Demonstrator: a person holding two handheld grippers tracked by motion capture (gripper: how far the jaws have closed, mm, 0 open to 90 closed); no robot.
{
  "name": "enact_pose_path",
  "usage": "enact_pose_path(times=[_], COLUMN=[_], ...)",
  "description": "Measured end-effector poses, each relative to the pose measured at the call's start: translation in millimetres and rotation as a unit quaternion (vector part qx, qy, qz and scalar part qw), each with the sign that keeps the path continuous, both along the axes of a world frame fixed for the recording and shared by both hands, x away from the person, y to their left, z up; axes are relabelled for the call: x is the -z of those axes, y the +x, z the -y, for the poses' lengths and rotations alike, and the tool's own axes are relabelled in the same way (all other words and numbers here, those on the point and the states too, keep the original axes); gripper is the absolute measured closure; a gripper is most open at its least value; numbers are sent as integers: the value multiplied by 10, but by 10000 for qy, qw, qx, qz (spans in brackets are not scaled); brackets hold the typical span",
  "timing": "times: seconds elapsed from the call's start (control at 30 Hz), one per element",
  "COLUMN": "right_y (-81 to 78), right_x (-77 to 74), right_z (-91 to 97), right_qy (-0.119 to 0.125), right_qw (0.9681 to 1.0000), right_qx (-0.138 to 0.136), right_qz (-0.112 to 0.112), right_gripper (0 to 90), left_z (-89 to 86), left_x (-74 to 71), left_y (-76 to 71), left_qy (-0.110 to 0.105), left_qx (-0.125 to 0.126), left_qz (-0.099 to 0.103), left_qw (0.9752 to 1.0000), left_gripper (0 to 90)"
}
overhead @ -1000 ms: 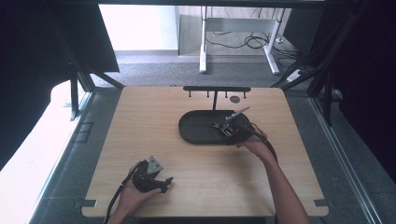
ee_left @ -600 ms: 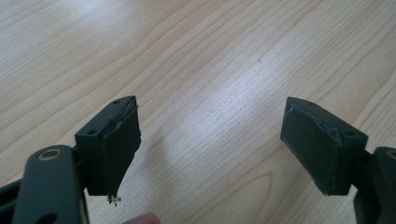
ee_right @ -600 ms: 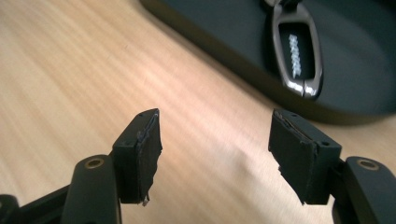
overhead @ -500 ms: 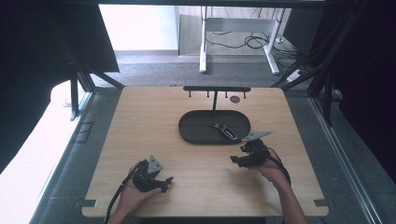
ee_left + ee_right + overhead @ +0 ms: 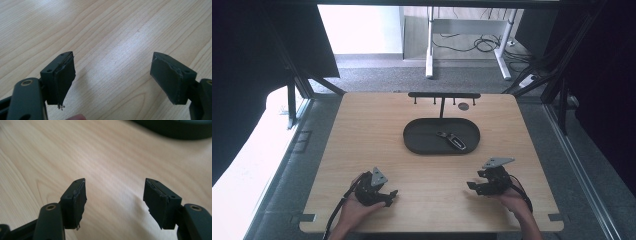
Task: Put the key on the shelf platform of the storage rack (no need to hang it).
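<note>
A tray [image 5: 422, 145] is set mid-table [image 5: 362, 130], before a rack [image 5: 443, 95]; what may be a key fob [image 5: 452, 140] is laid in it.

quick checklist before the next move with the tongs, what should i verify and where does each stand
1. Left tongs open and empty: ok, jaws wide apart over bare wood.
2. Right tongs open and empty: ok, nothing between the jaws.
3. Key fob inside the black tray: ok, it lies right of centre.
4. Both tongs apart from the tray: ok, they sit near the table's front edge.
5. Hooks on the rack free: cannot tell, too small.
6. Which way the fob's buttons face: cannot tell.
</note>
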State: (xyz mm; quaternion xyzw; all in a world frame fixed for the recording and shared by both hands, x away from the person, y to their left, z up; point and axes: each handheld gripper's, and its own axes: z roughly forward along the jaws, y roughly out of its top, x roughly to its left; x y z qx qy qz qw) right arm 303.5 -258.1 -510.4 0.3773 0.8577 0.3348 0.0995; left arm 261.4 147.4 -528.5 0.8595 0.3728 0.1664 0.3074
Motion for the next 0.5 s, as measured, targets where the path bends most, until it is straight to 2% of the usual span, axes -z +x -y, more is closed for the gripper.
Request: enact_pose_path(times=[0.03,0.07,0.17,0.4,0.5], right_y=[-14,-24,-26,-31,-28], right_x=[15,33,47,59,92], right_z=[20,66,91,102,117], right_qy=[1,111,105,207,172], right_qw=[10000,9999,9999,9997,9997], right_qx=[-4,58,105,59,102], right_qz=[-3,-39,-48,98,131], right_gripper=[351,354,354,346,326], left_z=[2,5,12,15,14], left_x=[2,5,8,10,8], left_y=[0,-1,-2,-6,-7], left_qy=[6,5,7,22,27], left_qx=[3,3,22,38,39], left_qz=[-4,-7,-14,-14,-12], left_qw=[10000,10000,10000,10000,10000], left_gripper=[204,204,204,204,204])
